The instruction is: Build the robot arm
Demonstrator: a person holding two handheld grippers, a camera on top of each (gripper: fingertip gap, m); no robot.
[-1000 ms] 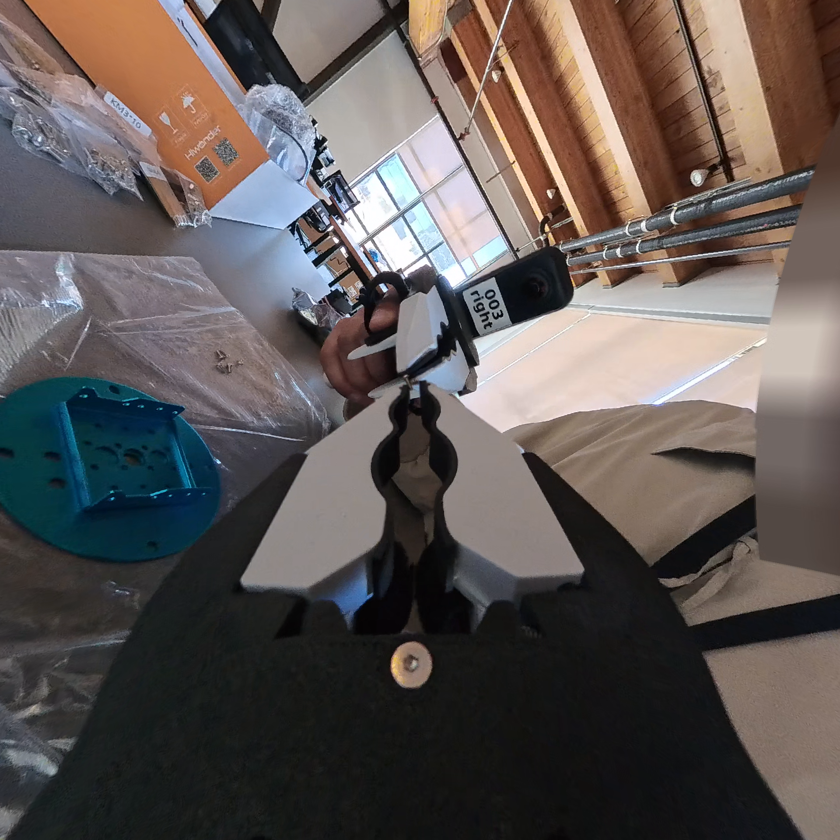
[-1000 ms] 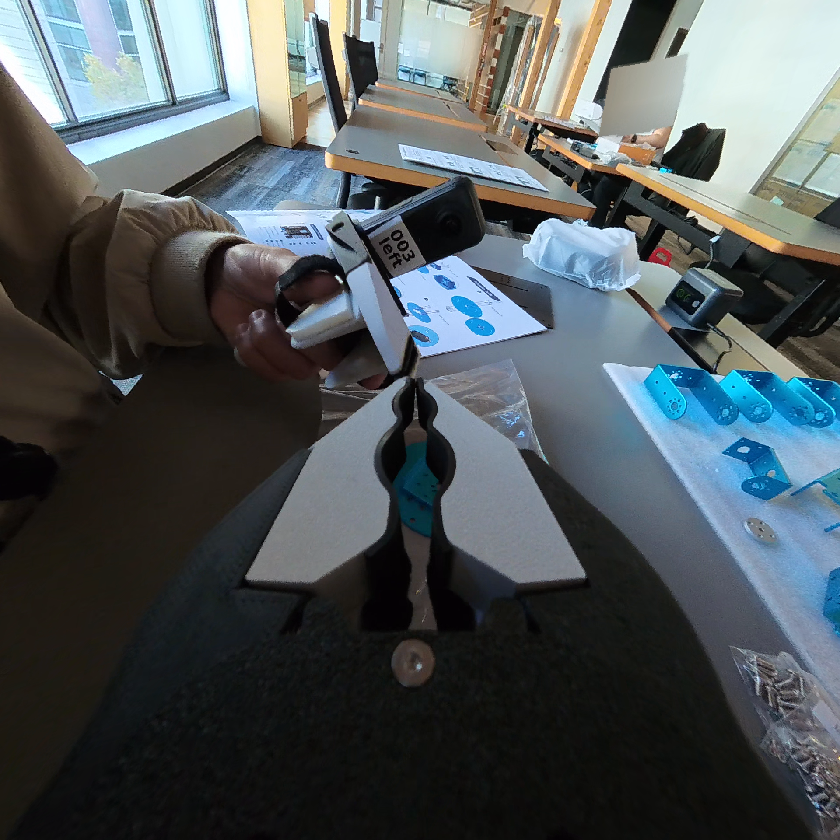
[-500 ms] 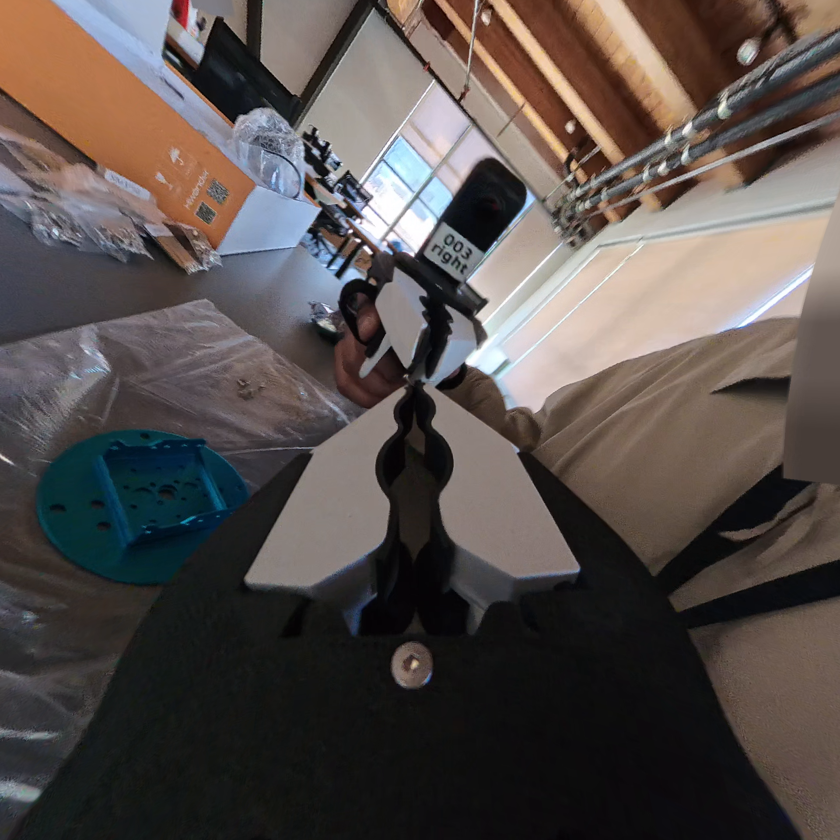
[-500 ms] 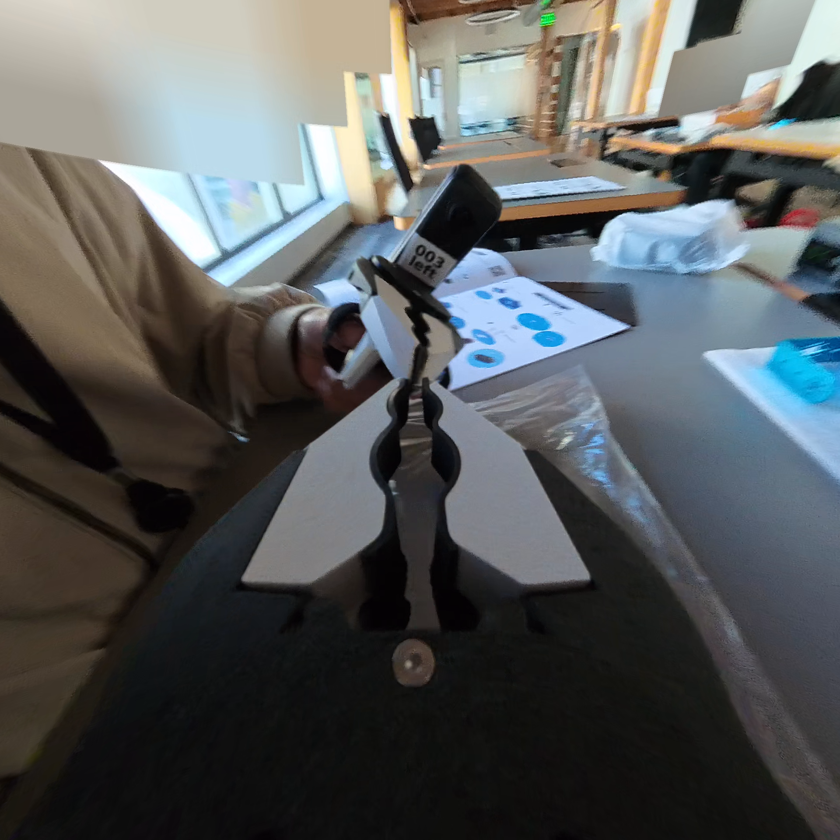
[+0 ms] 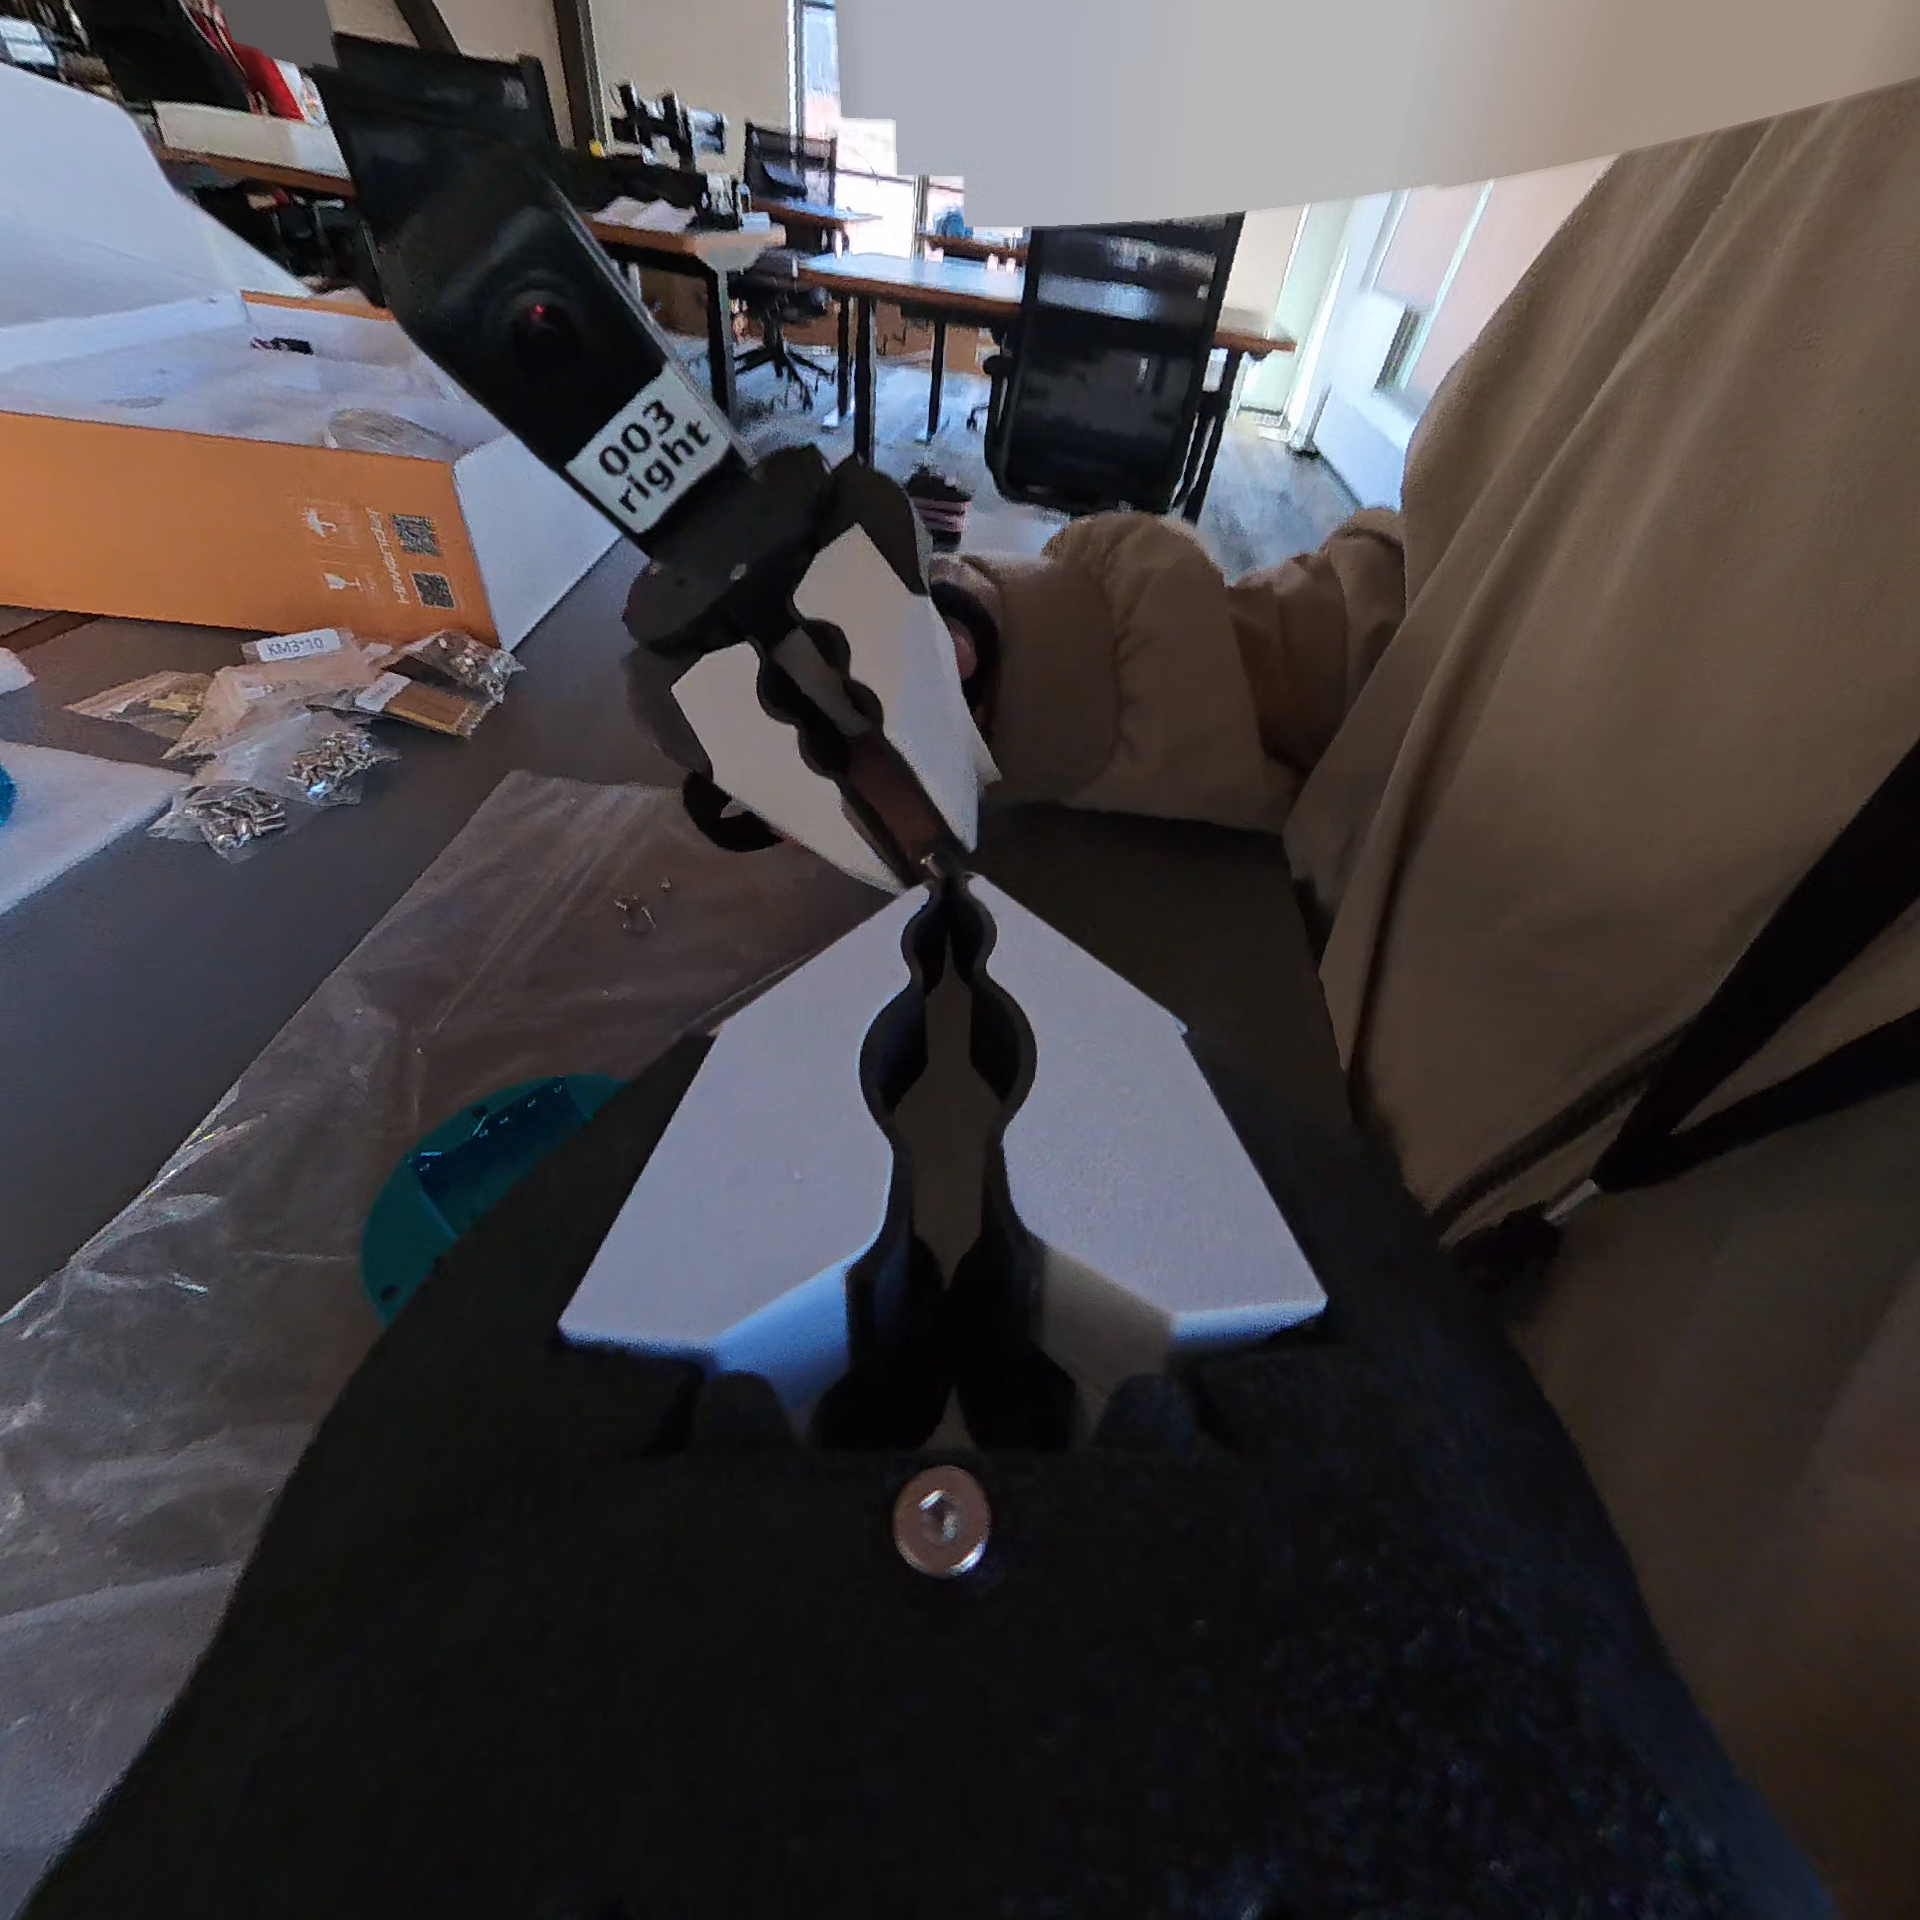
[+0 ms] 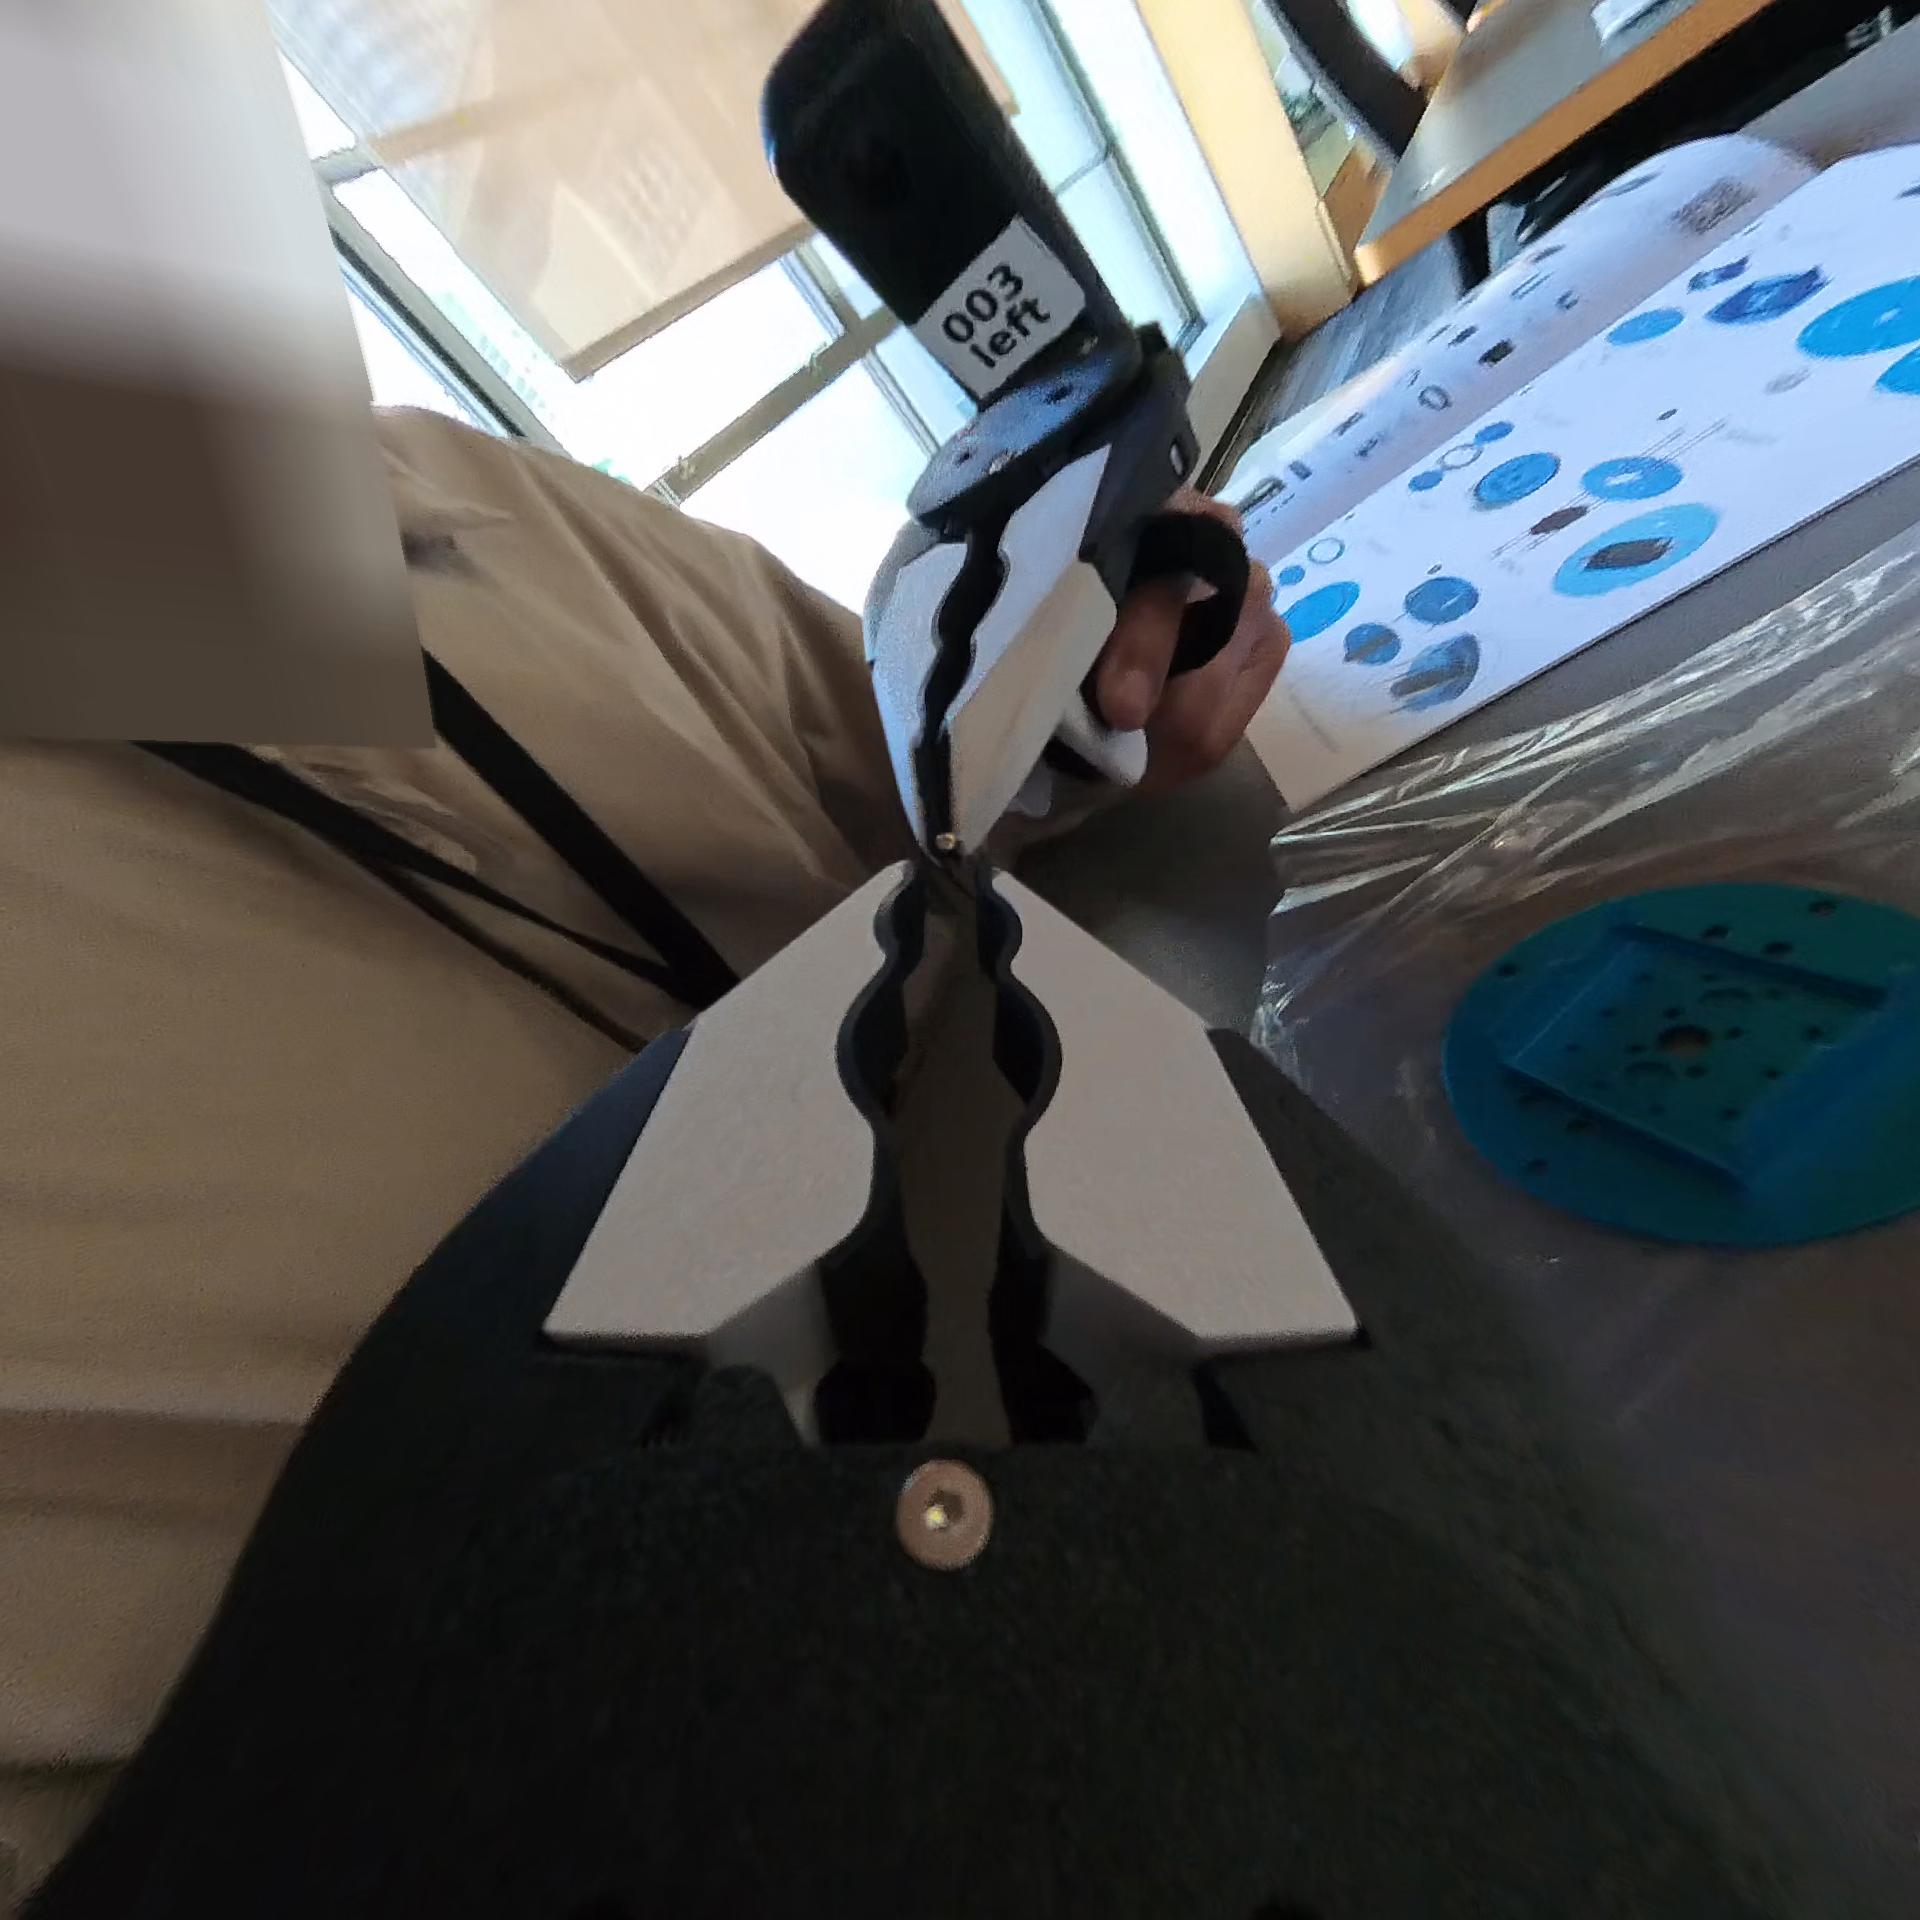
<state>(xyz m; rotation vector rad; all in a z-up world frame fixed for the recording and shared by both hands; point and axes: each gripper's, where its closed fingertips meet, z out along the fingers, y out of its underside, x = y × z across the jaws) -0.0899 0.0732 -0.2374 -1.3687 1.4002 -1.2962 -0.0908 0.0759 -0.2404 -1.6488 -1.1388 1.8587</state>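
Note:
My left gripper (image 5: 945,888) and my right gripper (image 6: 943,883) are both shut and meet tip to tip in the air, just in front of a person's beige jacket (image 5: 1610,727). A tiny shiny metal piece (image 5: 934,858), like a small screw, sits where the tips meet, and both sets of tips close on it. It also shows in the right wrist view (image 6: 945,840). A hand holds each gripper. A teal round plate with a square bracket on it (image 6: 1683,1060) lies on clear plastic below; in the left wrist view (image 5: 468,1164) my fingers half hide it.
The crinkled clear plastic sheet (image 5: 312,1039) covers the grey table. Bags of screws (image 5: 270,779) and an orange and white box (image 5: 208,520) lie at the back left. A few loose screws (image 5: 634,914) lie on the plastic. A printed sheet with blue pictures (image 6: 1558,468) lies beyond the left gripper. The grippers are tip to tip, or close to it.
Both grippers stayed shut and tip to tip while they turned and swung in toward the person's body. The teal plate slid partly under my left fingers in view.

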